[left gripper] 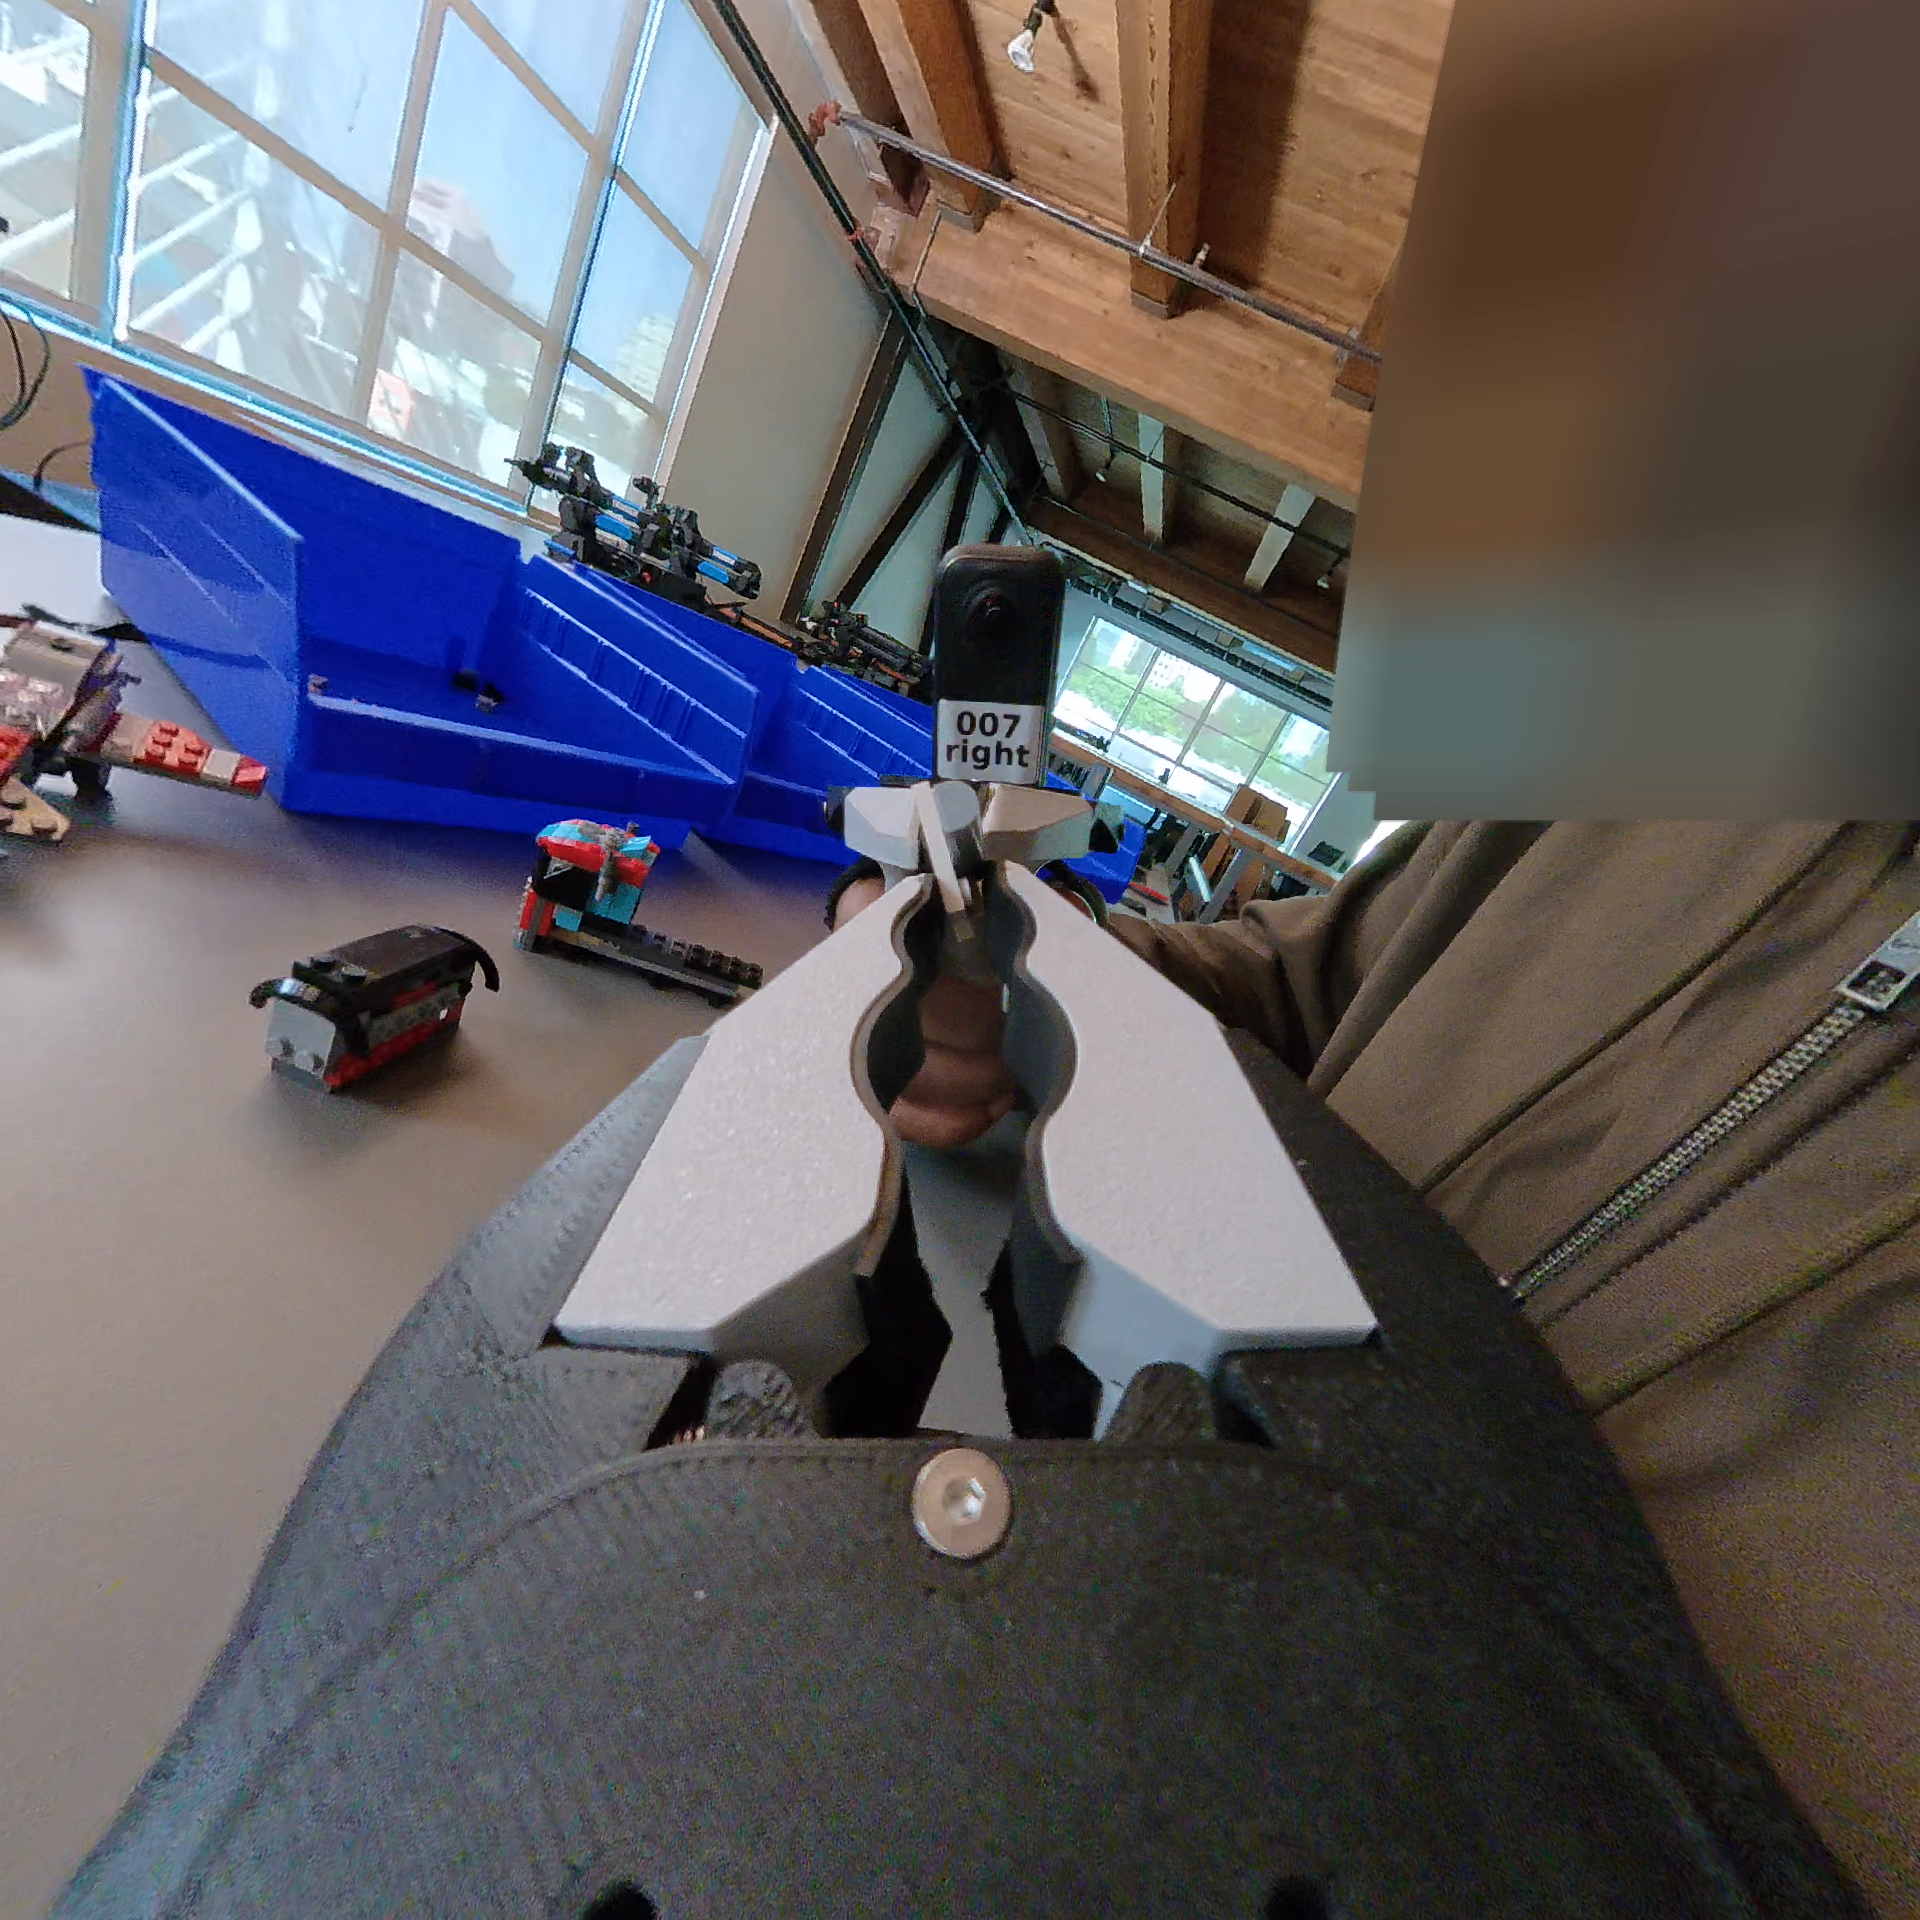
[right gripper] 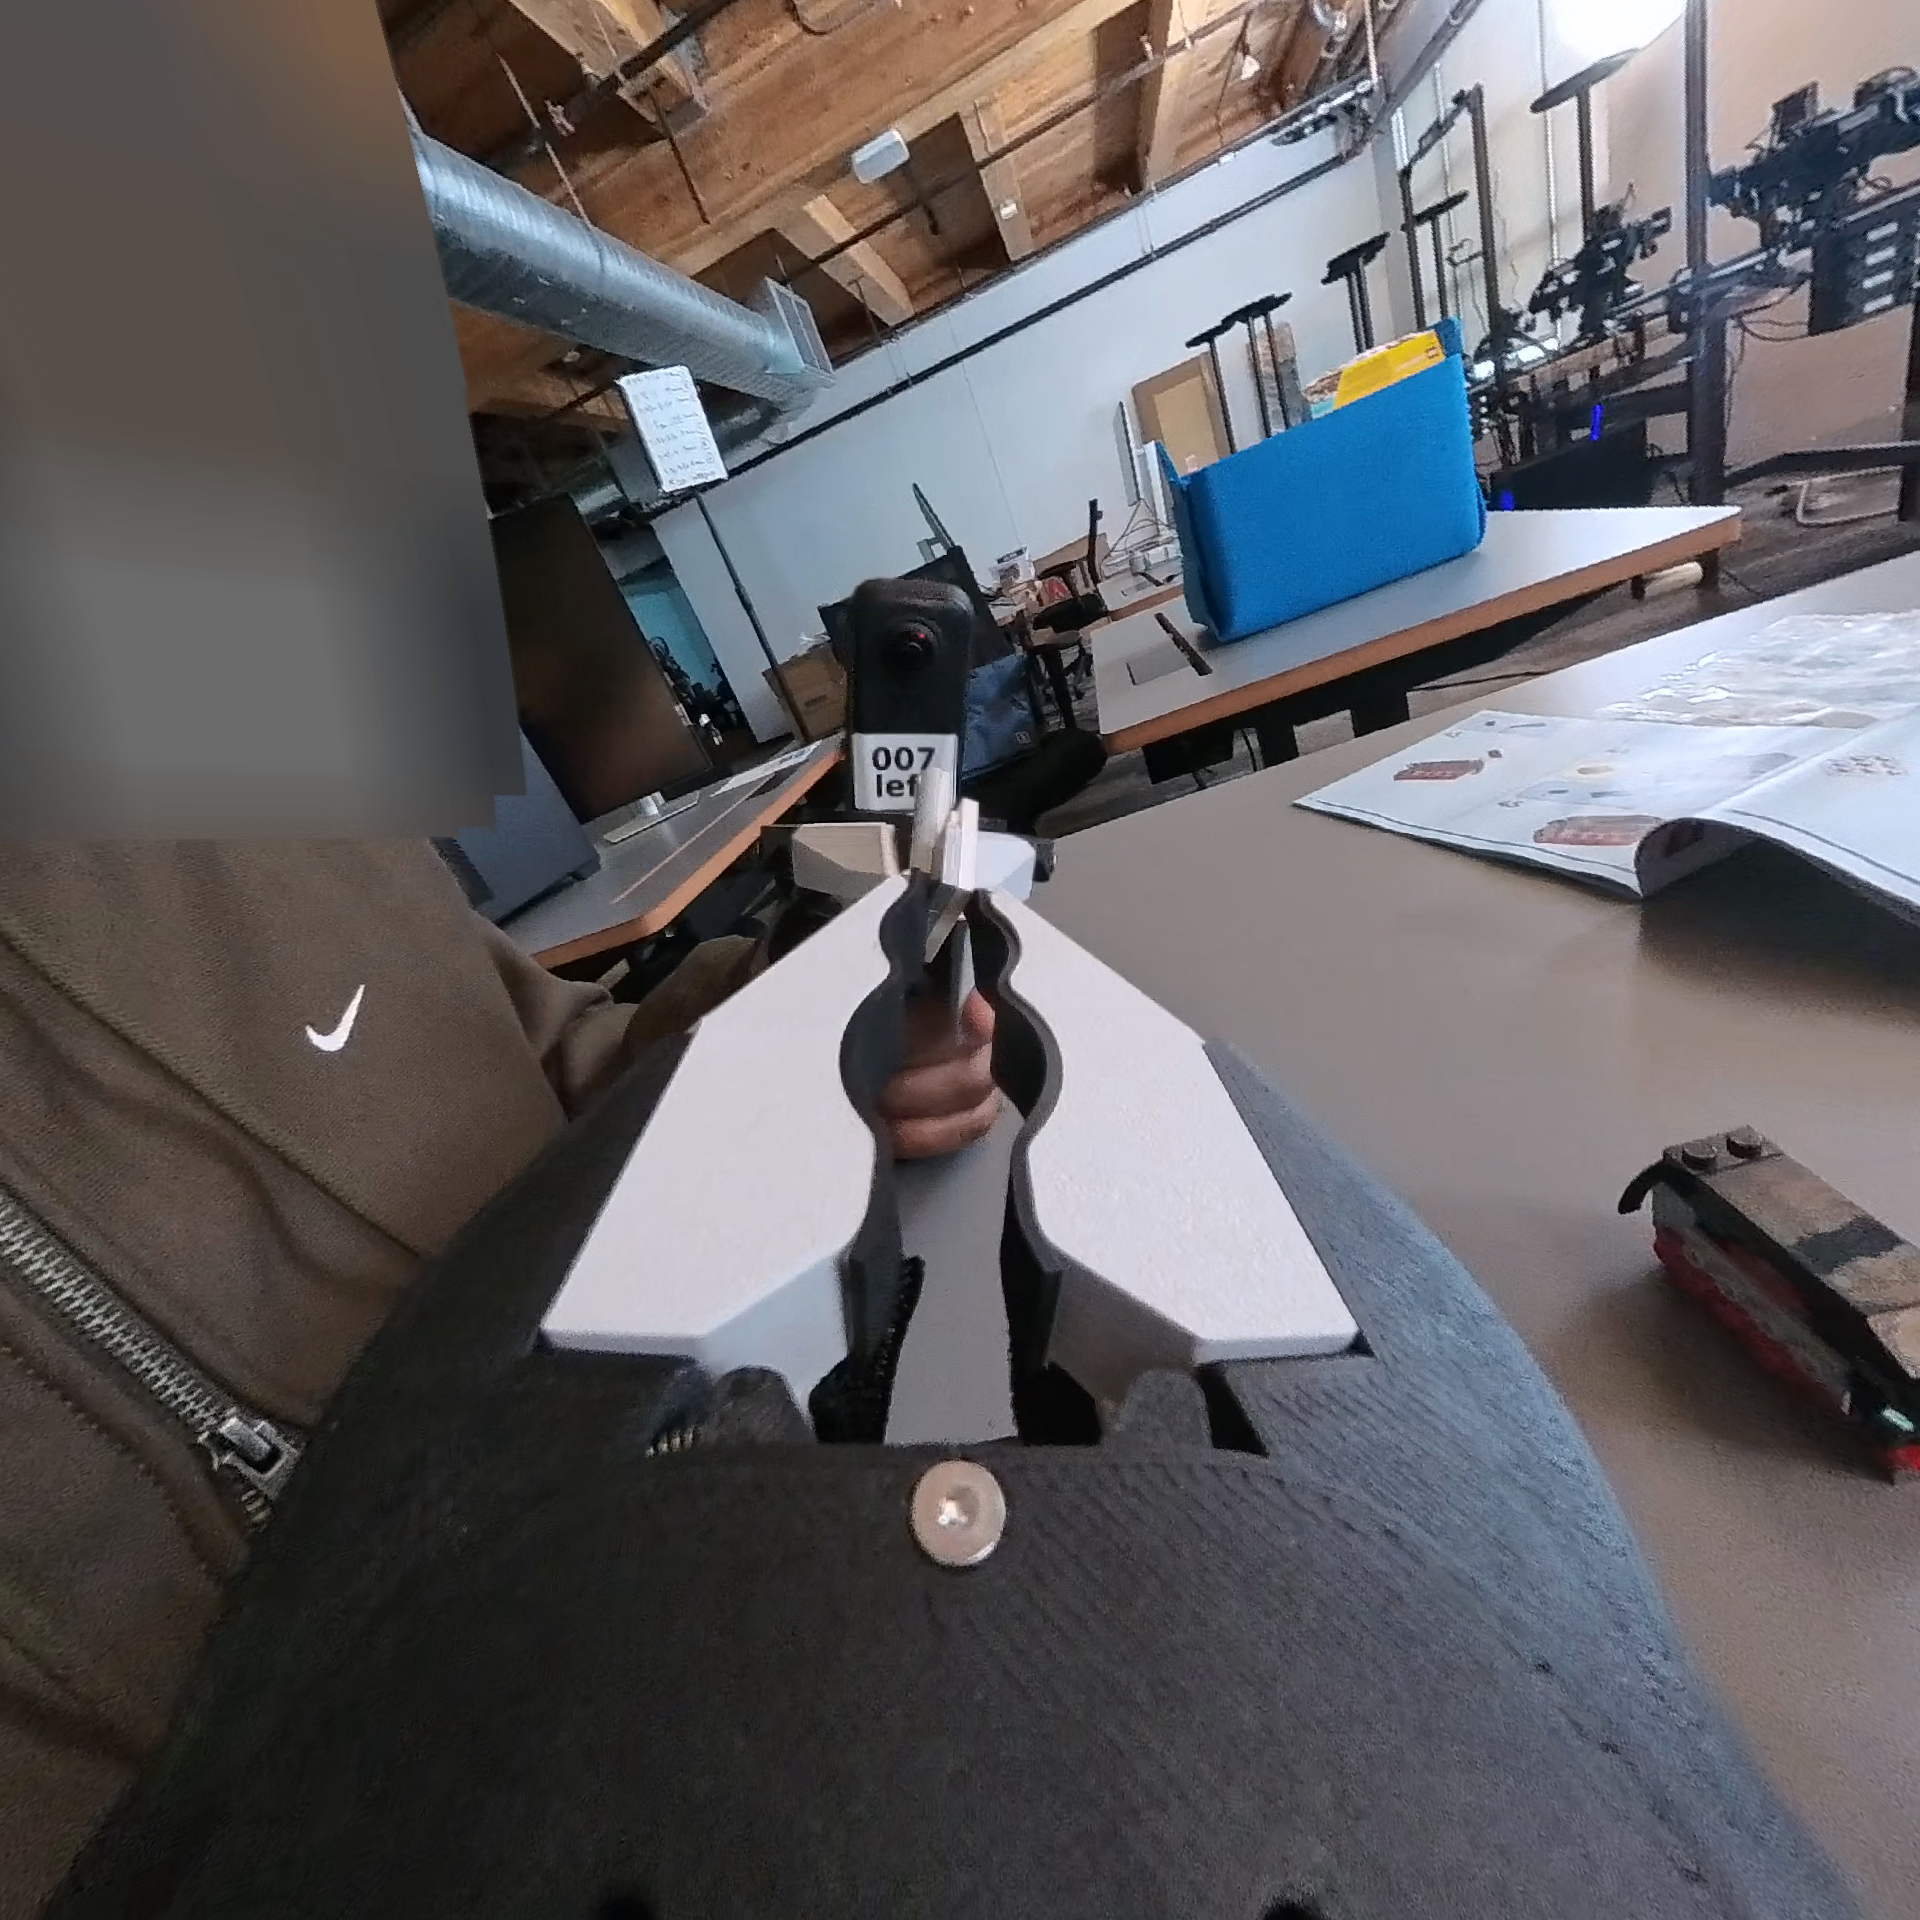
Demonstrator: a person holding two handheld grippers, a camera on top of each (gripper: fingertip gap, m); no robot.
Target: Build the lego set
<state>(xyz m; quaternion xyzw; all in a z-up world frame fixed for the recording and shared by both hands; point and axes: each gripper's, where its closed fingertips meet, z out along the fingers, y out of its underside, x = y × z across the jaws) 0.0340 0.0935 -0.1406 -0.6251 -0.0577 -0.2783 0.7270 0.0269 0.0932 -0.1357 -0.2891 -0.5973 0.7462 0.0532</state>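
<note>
My two grippers meet tip to tip above the grey table point(left gripper: 208, 1195). In the left wrist view my left gripper point(left gripper: 956, 899) is shut on a small white brick piece point(left gripper: 943, 862) that sticks out past its fingertips. The right gripper point(left gripper: 951, 821) faces it, with its fingers closed on the far end of the same piece. In the right wrist view my right gripper point(right gripper: 940, 904) is shut on the small white piece point(right gripper: 928, 831). There the left gripper point(right gripper: 940, 847) faces it, holding the other end. A hand shows behind each gripper.
Blue bins point(left gripper: 416, 644) stand at the back of the table. Brick models lie to the left: a black and red one point(left gripper: 374, 1003), a red and teal one point(left gripper: 597, 883), and a winged one point(left gripper: 104, 727). An open booklet point(right gripper: 1610, 800) lies to the right. The person's brown jacket point(left gripper: 1610, 1091) is close. Both grippers' tips are close together, under 4 cm apart.
</note>
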